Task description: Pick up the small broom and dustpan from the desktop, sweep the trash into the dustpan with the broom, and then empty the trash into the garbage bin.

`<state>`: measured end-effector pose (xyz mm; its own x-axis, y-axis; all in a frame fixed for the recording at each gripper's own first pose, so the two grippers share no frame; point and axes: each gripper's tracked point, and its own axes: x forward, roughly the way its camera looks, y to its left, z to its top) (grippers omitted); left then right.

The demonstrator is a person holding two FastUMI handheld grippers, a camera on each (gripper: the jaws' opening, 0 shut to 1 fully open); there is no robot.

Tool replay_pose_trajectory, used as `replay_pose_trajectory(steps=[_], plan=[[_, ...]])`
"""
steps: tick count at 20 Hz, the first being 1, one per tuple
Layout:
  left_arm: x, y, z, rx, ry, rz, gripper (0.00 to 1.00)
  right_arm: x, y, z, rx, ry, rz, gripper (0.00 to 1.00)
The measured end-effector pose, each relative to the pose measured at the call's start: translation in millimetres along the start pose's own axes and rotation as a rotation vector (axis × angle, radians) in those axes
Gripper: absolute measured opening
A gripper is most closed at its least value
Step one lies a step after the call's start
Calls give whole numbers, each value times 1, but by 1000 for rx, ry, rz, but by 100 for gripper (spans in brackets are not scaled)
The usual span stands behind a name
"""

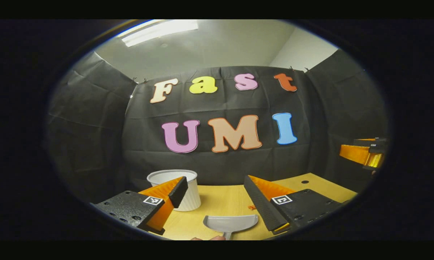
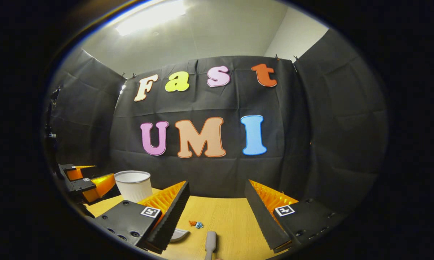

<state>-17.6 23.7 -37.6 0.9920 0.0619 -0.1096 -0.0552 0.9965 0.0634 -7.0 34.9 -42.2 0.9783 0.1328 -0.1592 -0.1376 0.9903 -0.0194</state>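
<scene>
Grey dustpan point(image 1: 231, 222) lies flat on the wooden surface point(image 1: 220, 202) below the left gripper point(image 1: 217, 195), whose jaws gape empty. Beside it, the white garbage bin point(image 1: 179, 187). Right gripper point(image 2: 217, 209) spread above the broom's handle point(image 2: 210, 243) and trash point(image 2: 196, 224).

Black cloth walls point(image 2: 332, 119), wooden desktop point(image 2: 231, 220), seemingly one ceiling light point(image 1: 159, 30).

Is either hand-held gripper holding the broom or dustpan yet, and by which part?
Nothing is held. The left hand-held gripper is open above the dustpan; the right hand-held gripper is open above the broom handle. Both tools lie on the desktop.
</scene>
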Motion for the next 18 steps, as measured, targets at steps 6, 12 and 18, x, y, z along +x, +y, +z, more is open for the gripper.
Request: replay_pose_trajectory(steps=[6,12,18], plan=[[5,-5,-72,29,205,-53,93,15,14,-82,-12,273,37,99],[-10,-19,-177,6,469,-91,96,13,19,-191,-95,578,70,99],[-30,-13,-257,-8,700,-61,94,11,20,-262,-139,802,81,99]])
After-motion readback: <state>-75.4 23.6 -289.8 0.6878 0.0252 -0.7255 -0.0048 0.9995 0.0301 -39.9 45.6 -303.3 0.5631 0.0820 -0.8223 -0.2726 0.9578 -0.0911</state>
